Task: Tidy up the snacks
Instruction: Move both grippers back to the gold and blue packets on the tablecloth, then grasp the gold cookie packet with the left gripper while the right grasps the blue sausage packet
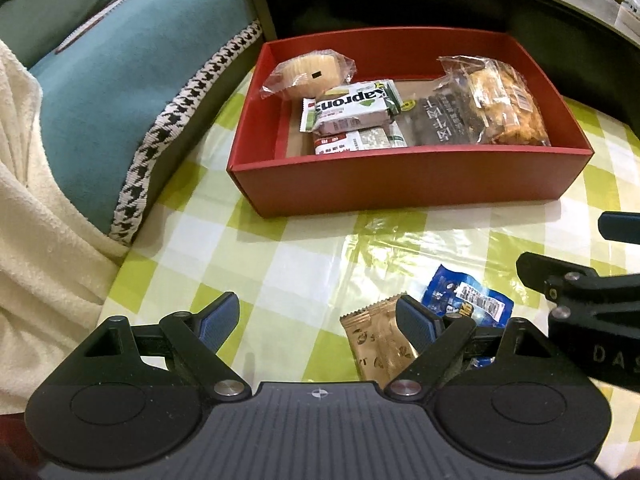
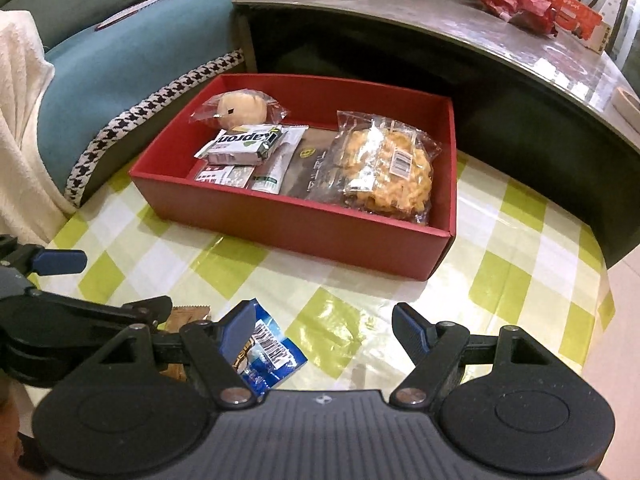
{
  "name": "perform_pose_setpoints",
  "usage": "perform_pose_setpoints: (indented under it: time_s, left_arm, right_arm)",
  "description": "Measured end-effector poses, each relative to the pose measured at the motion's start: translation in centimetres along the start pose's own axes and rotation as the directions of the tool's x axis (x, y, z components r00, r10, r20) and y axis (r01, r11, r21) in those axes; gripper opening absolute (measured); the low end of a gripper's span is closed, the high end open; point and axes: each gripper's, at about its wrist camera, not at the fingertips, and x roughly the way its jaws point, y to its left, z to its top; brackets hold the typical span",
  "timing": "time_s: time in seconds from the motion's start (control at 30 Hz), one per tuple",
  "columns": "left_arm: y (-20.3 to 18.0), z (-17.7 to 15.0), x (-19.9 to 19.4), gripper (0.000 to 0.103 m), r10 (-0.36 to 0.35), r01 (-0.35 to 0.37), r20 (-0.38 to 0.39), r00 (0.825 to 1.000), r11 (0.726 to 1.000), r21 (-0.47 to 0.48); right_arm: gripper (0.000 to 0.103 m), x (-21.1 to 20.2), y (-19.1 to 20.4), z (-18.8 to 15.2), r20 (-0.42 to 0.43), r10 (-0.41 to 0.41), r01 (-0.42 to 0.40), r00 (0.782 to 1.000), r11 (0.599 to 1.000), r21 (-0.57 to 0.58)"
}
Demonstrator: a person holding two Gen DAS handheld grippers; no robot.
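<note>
A red box [image 1: 400, 184] [image 2: 296, 220] sits on the green-checked tablecloth and holds several wrapped snacks: a round cake [image 1: 312, 72] [image 2: 240, 110], a Kaprons bar [image 1: 352, 110] [image 2: 248, 144] and a clear bag of crisp biscuits [image 1: 500, 104] [image 2: 388, 168]. In front of the box lie a gold packet [image 1: 380, 340] [image 2: 188, 314] and a blue packet [image 1: 468, 300] [image 2: 268, 356]. My left gripper [image 1: 318, 322] hovers open over the cloth, its right finger above the gold packet. My right gripper [image 2: 324, 330] is open too, its left finger over the blue packet.
A teal cushion with houndstooth trim [image 1: 152, 120] [image 2: 132, 92] and a cream towel [image 1: 32, 220] lie left of the cloth. A dark raised tabletop [image 2: 460, 40] stands behind the box, with red packaging [image 2: 532, 4] on it. The cloth's edge [image 2: 608, 300] drops off at the right.
</note>
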Motion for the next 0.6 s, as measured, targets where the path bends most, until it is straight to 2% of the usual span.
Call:
perform_pose_setpoints:
  time_s: [0.23, 0.4, 0.6]
  left_arm:
    - [0.1, -0.7, 0.1, 0.090, -0.026, 0.026, -0.022, 0.999, 1.000, 0.003]
    - [-0.3, -1.8, 1.3, 0.090, -0.017, 0.018, -0.075, 0.997, 1.000, 0.019]
    - [-0.4, -2.2, 3.0, 0.090, -0.041, 0.036, -0.136, 0.990, 0.998, -0.042]
  right_arm:
    - [0.081, 0.1, -0.3, -0.3, -0.010, -0.006, 0.006, 1.000, 1.000, -0.011]
    - [0.081, 0.0, -0.9, -0.6, -0.010, -0.018, 0.017, 1.000, 1.000, -0.007]
    - [0.081, -0.2, -1.4, -0.9, -0.010, -0.008, 0.008, 1.000, 1.000, -0.003]
